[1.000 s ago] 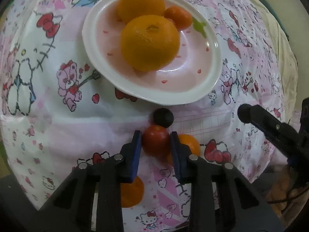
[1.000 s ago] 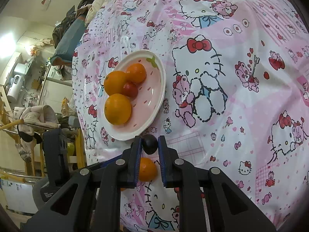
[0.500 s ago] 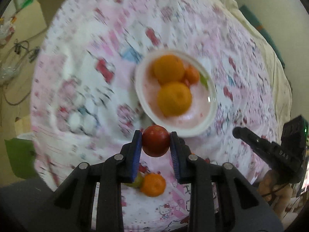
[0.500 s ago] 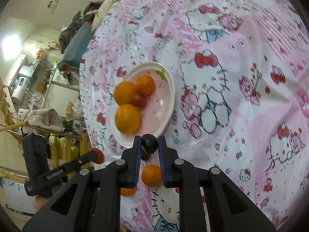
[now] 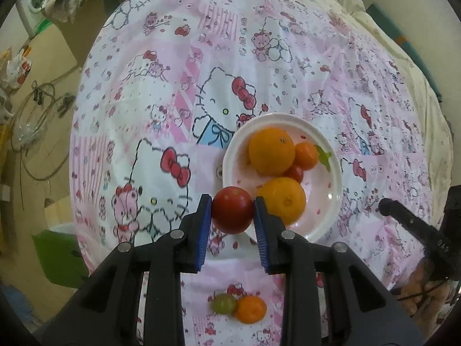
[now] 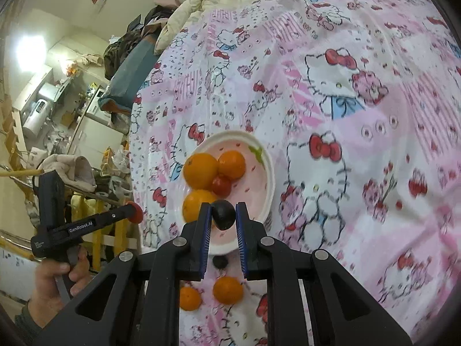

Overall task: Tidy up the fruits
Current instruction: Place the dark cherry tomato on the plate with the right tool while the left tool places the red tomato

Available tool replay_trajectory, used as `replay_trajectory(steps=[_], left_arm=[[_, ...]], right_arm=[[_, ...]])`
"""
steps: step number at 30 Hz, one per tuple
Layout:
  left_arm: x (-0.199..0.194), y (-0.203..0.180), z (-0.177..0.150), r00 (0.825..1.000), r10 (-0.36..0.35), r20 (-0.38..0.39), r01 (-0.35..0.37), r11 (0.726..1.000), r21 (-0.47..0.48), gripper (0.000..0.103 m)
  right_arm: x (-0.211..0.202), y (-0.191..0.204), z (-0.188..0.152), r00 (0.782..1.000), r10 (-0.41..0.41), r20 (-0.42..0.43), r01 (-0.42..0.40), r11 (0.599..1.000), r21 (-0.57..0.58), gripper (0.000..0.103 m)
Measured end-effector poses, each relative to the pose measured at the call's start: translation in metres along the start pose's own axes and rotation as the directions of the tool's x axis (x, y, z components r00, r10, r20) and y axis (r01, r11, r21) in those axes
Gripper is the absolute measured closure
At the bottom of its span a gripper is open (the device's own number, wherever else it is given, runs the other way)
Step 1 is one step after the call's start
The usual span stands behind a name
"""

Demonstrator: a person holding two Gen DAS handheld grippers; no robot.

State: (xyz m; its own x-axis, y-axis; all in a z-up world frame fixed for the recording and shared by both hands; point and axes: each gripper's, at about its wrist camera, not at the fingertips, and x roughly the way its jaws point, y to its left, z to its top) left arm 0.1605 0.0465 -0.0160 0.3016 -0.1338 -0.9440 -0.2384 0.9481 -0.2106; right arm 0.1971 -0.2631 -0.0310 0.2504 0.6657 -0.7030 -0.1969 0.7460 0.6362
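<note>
Two tools were in use, and each was clamped on a small fruit. The left tool (image 5: 232, 213) gripped a red tomato (image 5: 232, 210) between its blue pads, low in the middle of the left wrist view, and the tomato hung in front of the lower left rim of a white plate (image 5: 331, 201). The right tool (image 6: 223, 216) pinched a small dark round fruit (image 6: 222, 214) at its tips, over the lower edge of the same plate (image 6: 266, 178) in the right wrist view.

On the plate lay two large oranges, one (image 5: 271, 150) toward the top and one (image 5: 283, 199) toward the bottom in the left wrist view, with a small tangerine (image 5: 306, 155) to the upper right of them and a small red tomato (image 5: 294, 173) tucked between the three. A green leaf mark (image 5: 324, 155) showed on the plate's right side.

Below the left tool, near the bottom of the frame, a green grape (image 5: 223, 303) and a small orange fruit (image 5: 250, 308) lay touching on the pink cartoon-cat cloth (image 5: 173, 86) that covered the surface. In the right wrist view, two small orange fruits (image 6: 227, 289) (image 6: 188, 298) and another dark fruit (image 6: 219, 261) rested on the cloth below the plate. A hand (image 6: 54, 276) held the left tool's grip at the lower left of that view.
</note>
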Motion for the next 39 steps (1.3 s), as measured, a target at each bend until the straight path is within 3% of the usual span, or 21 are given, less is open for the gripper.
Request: replay_trajectory(steps=[8,13,15,19,25,39], left_arm=[[0.023,-0.007,0.019,1.0,-0.019,-0.022,0.019,1.0,0.001,0.078],[0.045,-0.004,0.02,0.997,-0.049,-0.06,0.047,0.999,-0.024,0.078],[0.047,-0.001,0.021,0.996,-0.086,-0.034,0.084,0.995,-0.054,0.078],[0.045,-0.005,0.024,0.996,-0.094,-0.006,0.094,0.995,-0.042,0.078],[0.06,-0.008,0.025,0.994,-0.088,-0.059,0.086,0.996,-0.035,0.078],[0.075,-0.011,0.022,0.992,-0.075,-0.099,0.071,0.997,-0.04,0.076]], right_arm=[[0.033,-0.013,0.025,0.997,-0.03,-0.067,0.033,0.999,0.039,0.085],[0.055,-0.005,0.034,0.993,-0.064,-0.103,0.062,0.998,-0.015,0.085],[0.066,-0.006,0.034,0.986,-0.102,-0.129,0.098,0.995,-0.036,0.085],[0.08,-0.015,0.026,0.981,-0.105,-0.162,0.104,0.994,-0.011,0.085],[0.084,-0.021,0.018,0.977,-0.109,-0.182,0.112,0.994,0.005,0.085],[0.083,-0.023,0.02,0.98,-0.082,-0.183,0.089,0.995,0.033,0.085]])
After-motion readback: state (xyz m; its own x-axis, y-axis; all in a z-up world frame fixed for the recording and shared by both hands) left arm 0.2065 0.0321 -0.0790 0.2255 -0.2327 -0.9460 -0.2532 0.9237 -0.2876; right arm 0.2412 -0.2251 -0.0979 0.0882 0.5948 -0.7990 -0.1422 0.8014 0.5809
